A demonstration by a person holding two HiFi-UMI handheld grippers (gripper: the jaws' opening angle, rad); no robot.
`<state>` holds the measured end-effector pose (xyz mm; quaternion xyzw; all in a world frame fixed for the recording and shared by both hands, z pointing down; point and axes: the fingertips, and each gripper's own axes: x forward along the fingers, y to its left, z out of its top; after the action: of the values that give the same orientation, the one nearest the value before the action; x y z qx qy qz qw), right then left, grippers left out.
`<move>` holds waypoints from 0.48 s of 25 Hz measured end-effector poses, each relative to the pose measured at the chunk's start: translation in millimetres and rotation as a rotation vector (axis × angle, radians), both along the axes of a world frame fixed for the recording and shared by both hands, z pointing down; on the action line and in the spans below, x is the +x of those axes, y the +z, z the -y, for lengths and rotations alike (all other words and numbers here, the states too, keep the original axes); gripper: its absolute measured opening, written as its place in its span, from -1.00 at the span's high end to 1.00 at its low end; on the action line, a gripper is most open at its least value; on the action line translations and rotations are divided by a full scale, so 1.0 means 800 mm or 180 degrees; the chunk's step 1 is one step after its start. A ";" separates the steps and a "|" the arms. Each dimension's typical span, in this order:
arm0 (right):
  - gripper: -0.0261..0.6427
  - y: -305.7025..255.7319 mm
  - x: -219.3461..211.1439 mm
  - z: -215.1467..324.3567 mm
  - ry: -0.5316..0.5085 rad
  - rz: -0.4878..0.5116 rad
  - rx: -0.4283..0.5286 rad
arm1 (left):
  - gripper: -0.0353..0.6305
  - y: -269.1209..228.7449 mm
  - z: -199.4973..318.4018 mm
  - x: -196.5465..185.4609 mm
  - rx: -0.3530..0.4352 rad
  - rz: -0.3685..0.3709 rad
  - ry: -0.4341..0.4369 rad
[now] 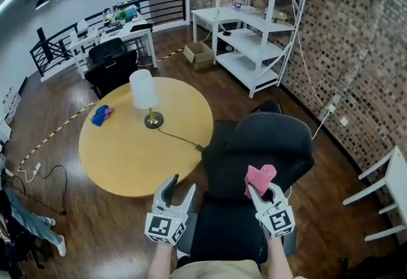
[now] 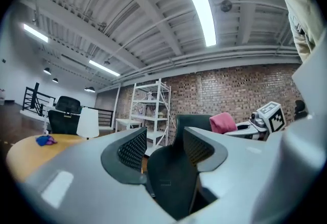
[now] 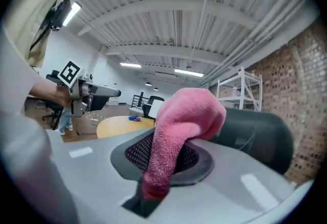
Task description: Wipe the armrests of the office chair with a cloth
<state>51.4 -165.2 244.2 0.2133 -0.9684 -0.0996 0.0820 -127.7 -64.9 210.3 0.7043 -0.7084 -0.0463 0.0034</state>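
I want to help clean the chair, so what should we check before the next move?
1. The right gripper holds the pink cloth: ok, jaws shut on it.
2. The left gripper is free: ok, jaws apart, nothing between.
3. The office chair is in sight: ok, straight ahead.
4. The armrests show: cannot tell, no view clear.
5. Cloth on an armrest: not ok, held in the air.

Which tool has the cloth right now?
The right tool: it is shut on the pink cloth. The left tool stands open with nothing between its jaws.
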 end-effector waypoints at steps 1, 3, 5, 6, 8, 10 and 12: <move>0.72 -0.018 0.011 0.001 0.0116 0.0052 0.0108 | 0.27 -0.015 0.008 0.011 0.0065 0.0032 0.0018; 0.72 -0.048 0.032 0.000 0.0280 0.0198 0.0221 | 0.27 -0.044 0.023 0.039 0.0158 0.0136 0.0103; 0.72 -0.072 0.046 -0.006 0.0330 0.0297 0.0264 | 0.20 -0.067 0.034 0.071 0.0226 0.0214 0.0225; 0.72 -0.080 0.052 -0.008 0.0334 0.0332 0.0274 | 0.20 -0.076 0.038 0.086 0.0254 0.0205 0.0291; 0.72 -0.090 0.067 -0.011 0.0354 0.0396 0.0260 | 0.21 -0.086 0.043 0.116 0.0291 0.0120 0.0458; 0.72 -0.087 0.086 -0.013 0.0354 0.0465 0.0252 | 0.23 -0.090 0.046 0.146 0.0322 0.0026 0.0661; 0.72 -0.084 0.105 -0.013 0.0399 0.0499 0.0221 | 0.23 -0.090 0.050 0.171 0.0323 0.0014 0.0805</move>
<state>135.4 -155.0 177.1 0.2834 -0.9526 -0.1108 0.0047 9.4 -105.0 138.5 0.7873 -0.6107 -0.0797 -0.0280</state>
